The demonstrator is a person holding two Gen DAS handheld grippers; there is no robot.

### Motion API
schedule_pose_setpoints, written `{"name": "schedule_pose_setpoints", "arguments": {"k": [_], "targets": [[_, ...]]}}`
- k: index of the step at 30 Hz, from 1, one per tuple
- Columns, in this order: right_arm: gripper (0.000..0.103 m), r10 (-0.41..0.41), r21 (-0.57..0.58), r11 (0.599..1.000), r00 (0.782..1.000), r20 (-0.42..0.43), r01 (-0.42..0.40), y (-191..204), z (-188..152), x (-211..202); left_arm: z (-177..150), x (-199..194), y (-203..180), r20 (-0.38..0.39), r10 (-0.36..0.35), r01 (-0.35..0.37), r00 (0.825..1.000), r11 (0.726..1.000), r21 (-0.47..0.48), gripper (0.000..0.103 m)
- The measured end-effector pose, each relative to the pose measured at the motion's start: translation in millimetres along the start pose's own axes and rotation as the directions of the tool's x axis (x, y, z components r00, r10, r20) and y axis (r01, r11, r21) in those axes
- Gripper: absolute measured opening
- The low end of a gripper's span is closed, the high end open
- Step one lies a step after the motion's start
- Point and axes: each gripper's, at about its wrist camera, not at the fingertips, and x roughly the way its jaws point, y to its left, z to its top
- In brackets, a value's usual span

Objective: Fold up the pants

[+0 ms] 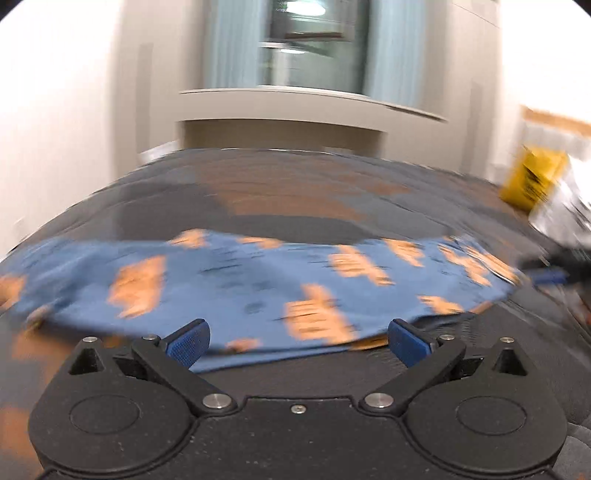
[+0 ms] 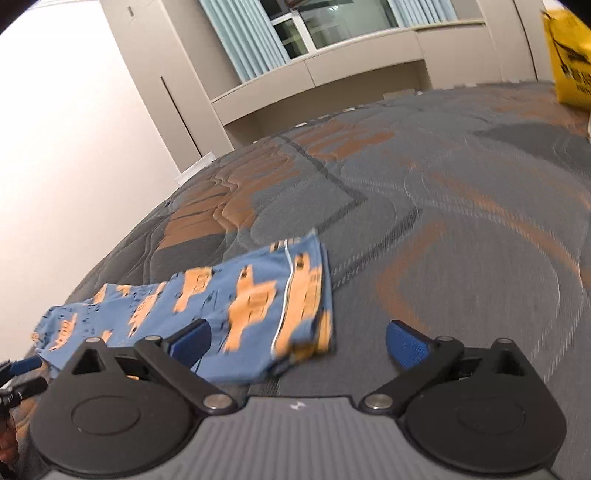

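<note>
Blue pants with orange car prints [image 1: 258, 284] lie flat across the grey and orange quilted bed [image 1: 295, 184]. My left gripper [image 1: 297, 341] is open just above the pants' near edge, holding nothing. In the right wrist view the pants [image 2: 229, 310] lie folded lengthwise, with a white piping stripe down the side. My right gripper [image 2: 297, 341] is open above the pants' right end and empty. The other gripper's blue fingertip [image 2: 24, 365] shows at the pants' left end, and the right gripper shows at the far right of the left wrist view [image 1: 554, 275].
A yellow bag [image 2: 570, 59] stands on the bed's far right; it also shows in the left wrist view [image 1: 532, 177]. A window with pale curtains [image 2: 295, 33] and a beige ledge lie beyond the bed. A white wall [image 2: 74, 147] is to the left.
</note>
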Motion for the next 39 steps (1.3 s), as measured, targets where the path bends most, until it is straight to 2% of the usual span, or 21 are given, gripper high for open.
{"name": "schedule_pose_setpoints", "arguments": {"k": [2,5,9,11,13,16,19,23,25,26,27,30,33,35,37,39], "targets": [[0.103,-0.004,0.040,0.999,1.000,-0.001,0.004,-0.3,-6.0,-1.7,-2.1,-11.9,26.9,0.000,0.091,-0.091,0.996,0.994,-0.054,0.102],[0.103,-0.022,0.052,0.998,1.000,0.021,0.021,10.1,-8.0,-3.8,-1.3,-27.7,76.7,0.006,0.219,-0.216,0.976,0.967,-0.133,0.102],[0.103,0.039,0.001,0.999,0.999,-0.005,-0.039,46.3,-3.1,6.5,6.1,-33.0,153.9,0.035,0.311,-0.294,0.950,0.926,-0.235,0.102],[0.103,0.072,-0.048,0.996,0.997,-0.024,-0.073,72.0,-1.5,16.8,11.7,-27.6,192.4,0.034,0.312,-0.291,0.949,0.914,-0.282,0.101],[0.103,0.110,-0.081,0.990,0.993,-0.043,-0.113,95.1,-2.0,27.5,17.8,-20.5,226.1,0.036,0.287,-0.260,0.957,0.907,-0.331,0.099],[0.103,0.158,-0.129,0.977,0.984,-0.086,-0.168,130.5,-6.3,48.1,30.3,-1.9,262.1,0.011,0.208,-0.190,0.978,0.912,-0.363,0.094],[0.103,0.196,-0.164,0.963,0.973,-0.124,-0.215,162.5,-15.3,68.6,38.2,22.2,286.4,-0.048,0.132,-0.141,0.990,0.912,-0.386,0.089],[0.103,0.219,-0.193,0.949,0.963,-0.159,-0.248,195.6,-26.3,90.0,35.1,52.0,300.1,-0.154,0.047,-0.108,0.987,0.904,-0.414,0.081],[0.103,0.219,-0.208,0.946,0.963,-0.160,-0.249,207.2,-30.0,95.5,31.0,57.0,298.2,-0.166,0.069,-0.131,0.984,0.909,-0.397,0.068],[0.103,0.226,-0.205,0.944,0.960,-0.164,-0.257,211.8,-31.6,98.1,33.0,57.6,296.5,-0.168,0.075,-0.136,0.983,0.912,-0.388,0.042],[0.103,0.232,-0.200,0.944,0.959,-0.165,-0.263,215.0,-32.9,100.4,34.9,58.0,295.1,-0.164,0.061,-0.121,0.985,0.913,-0.390,0.021],[0.103,0.219,-0.204,0.947,0.963,-0.159,-0.250,222.4,-35.5,105.5,46.5,48.7,278.8,-0.160,0.129,-0.178,0.979,0.922,-0.345,0.015],[0.103,0.209,-0.209,0.948,0.966,-0.153,-0.238,226.0,-35.2,110.5,63.1,21.5,256.7,-0.059,0.203,-0.211,0.977,0.946,-0.247,0.013],[0.103,0.206,-0.210,0.949,0.967,-0.153,-0.235,226.7,-35.0,114.0,73.6,3.5,248.1,-0.014,0.219,-0.216,0.976,0.951,-0.221,0.013],[0.103,0.205,-0.210,0.949,0.967,-0.151,-0.234,226.6,-34.8,117.2,77.1,-8.9,242.6,-0.005,0.222,-0.218,0.975,0.957,-0.192,0.013],[0.103,0.204,-0.220,0.947,0.968,-0.147,-0.233,227.0,-35.6,120.8,73.6,-7.5,240.3,-0.037,0.240,-0.243,0.970,0.957,-0.160,0.013]]}}
